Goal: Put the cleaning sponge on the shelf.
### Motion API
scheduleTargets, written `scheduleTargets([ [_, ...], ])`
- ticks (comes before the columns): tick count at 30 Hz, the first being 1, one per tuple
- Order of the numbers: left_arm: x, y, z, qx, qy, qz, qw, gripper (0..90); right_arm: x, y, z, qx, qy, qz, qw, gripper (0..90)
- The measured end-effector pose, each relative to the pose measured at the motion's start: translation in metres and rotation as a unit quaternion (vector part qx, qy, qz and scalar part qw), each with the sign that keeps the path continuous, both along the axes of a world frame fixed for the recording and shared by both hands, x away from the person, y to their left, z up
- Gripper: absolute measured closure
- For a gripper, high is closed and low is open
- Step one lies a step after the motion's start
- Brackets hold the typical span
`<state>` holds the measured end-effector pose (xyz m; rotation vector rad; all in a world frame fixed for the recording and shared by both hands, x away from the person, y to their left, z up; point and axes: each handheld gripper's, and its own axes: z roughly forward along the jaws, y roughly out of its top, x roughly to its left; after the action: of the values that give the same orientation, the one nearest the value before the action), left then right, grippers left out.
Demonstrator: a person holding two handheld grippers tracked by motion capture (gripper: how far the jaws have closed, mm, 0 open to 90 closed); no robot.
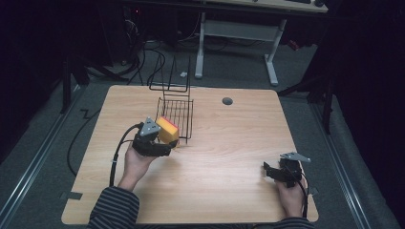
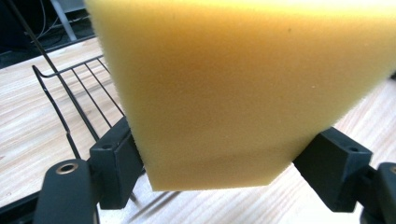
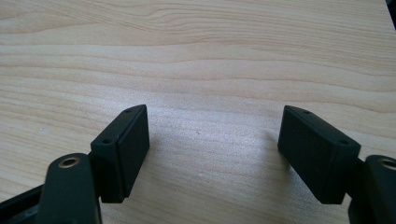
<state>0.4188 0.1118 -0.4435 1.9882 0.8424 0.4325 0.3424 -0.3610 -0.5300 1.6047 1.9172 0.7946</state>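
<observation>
**Left gripper holds sponge at basket**

The left gripper (image 1: 165, 143) clamps a yellow sponge (image 1: 167, 130) between its jaws, just beside the wire basket (image 1: 177, 114) on the table (image 1: 229, 143). The right gripper (image 1: 272, 172) rests near the table's right edge, jaws wide, holding nothing.

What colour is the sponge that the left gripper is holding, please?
The sponge is yellow with a pink-red top layer, best seen in the high view.
</observation>
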Motion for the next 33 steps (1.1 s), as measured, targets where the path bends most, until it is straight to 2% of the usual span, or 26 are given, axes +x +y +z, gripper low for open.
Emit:
scheduleTargets([
  [4,0.005,-0.001,-0.001,0.009,-0.006,0.012,0.9999,22.9,0.0,0.0,0.0,0.0,0.0,0.0,1.0,25.1],
  [9,0.014,-0.002,-0.002,0.011,-0.01,0.025,0.9996,22.9,0.0,0.0,0.0,0.0,0.0,0.0,1.0,25.1],
  [14,0.023,-0.003,-0.004,0.0,-0.014,0.041,0.9991,23.0,0.0,0.0,0.0,0.0,0.0,0.0,1.0,25.2],
  [21,0.035,-0.003,-0.01,0.003,-0.006,0.058,0.9983,23.1,0.0,0.0,0.0,0.0,0.0,0.0,1.0,25.1],
  [26,0.044,-0.008,-0.01,0.003,-0.007,0.063,0.998,23.0,0.0,0.0,0.0,0.0,0.0,0.0,1.0,25.1],
  [28,0.047,-0.009,-0.011,-0.003,-0.01,0.068,0.9977,23.0,0.0,0.0,0.0,0.0,0.0,0.0,1.0,25.1],
  [33,0.055,-0.009,-0.02,-0.002,0.002,0.08,0.9968,23.0,0.0,0.0,0.0,0.0,0.0,0.0,1.0,25.1],
])
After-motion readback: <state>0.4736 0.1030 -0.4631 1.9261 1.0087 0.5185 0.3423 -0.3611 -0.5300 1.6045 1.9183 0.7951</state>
